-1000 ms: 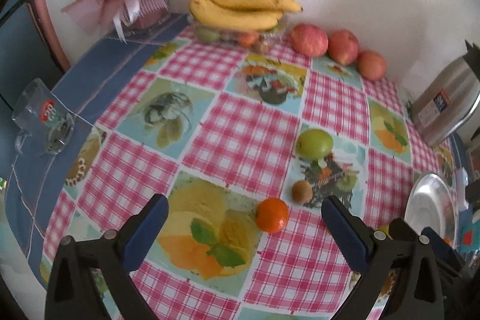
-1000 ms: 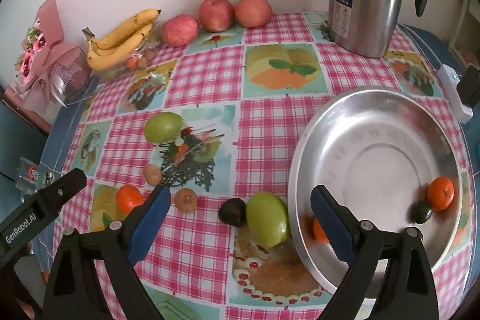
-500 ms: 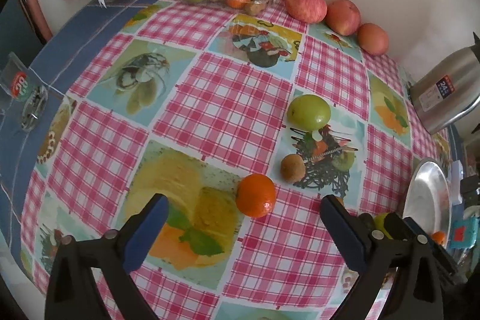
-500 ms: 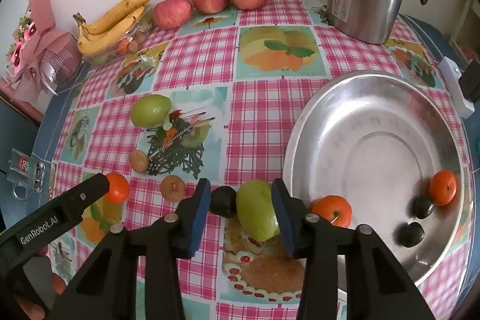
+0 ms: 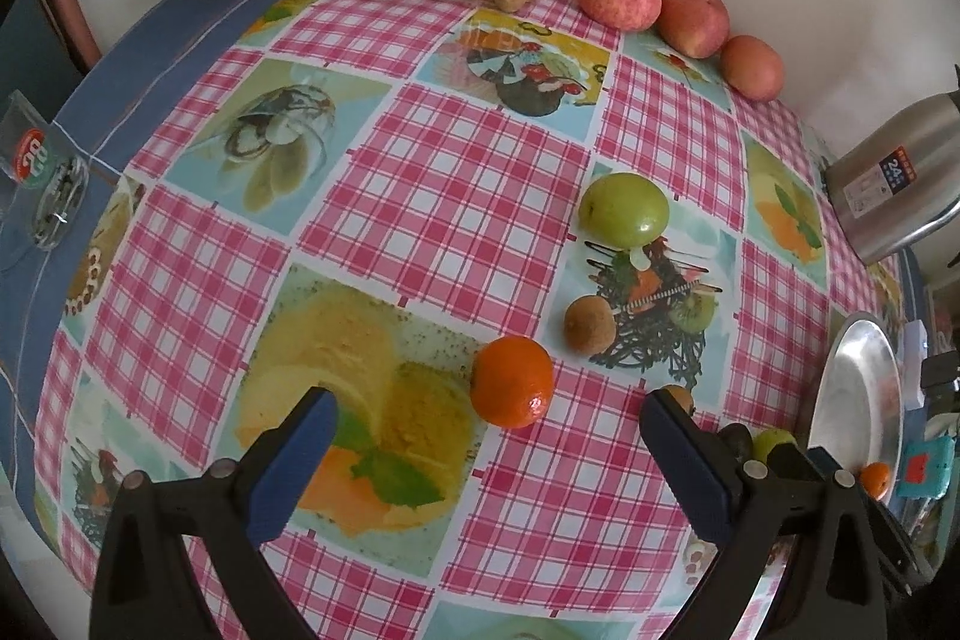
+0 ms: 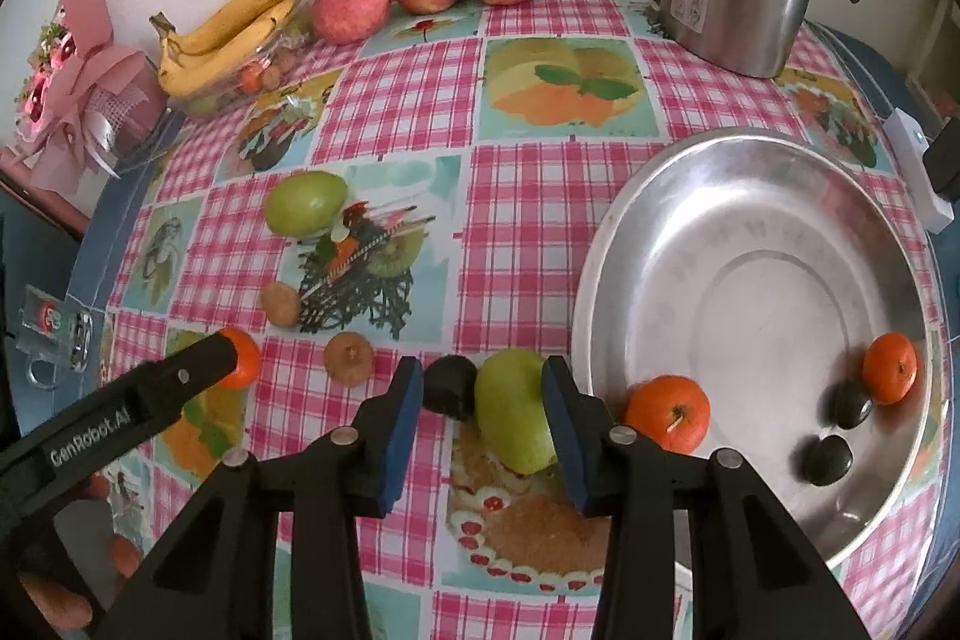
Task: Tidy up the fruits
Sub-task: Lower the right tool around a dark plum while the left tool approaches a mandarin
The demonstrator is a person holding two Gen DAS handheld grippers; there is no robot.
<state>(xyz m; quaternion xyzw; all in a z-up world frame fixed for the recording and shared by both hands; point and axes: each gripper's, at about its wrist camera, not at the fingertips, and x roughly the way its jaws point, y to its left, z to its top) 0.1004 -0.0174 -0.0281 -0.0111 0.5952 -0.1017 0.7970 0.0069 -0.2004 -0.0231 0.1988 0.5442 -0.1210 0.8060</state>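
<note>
Gripping the green fruit (image 6: 516, 415) and the dark fruit (image 6: 451, 387) beside it, my right gripper (image 6: 480, 424) sits clenched just beside the pan (image 6: 606, 244). Next I judge a lift into the pan. My left gripper (image 5: 486, 436) hangs released over the orange (image 5: 512, 381).

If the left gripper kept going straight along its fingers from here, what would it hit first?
Most likely the orange tangerine: it lies just ahead of the open left gripper, roughly centred between the fingers. The tablecloth is right beneath it, and depth is hard to judge through the fisheye.
</note>
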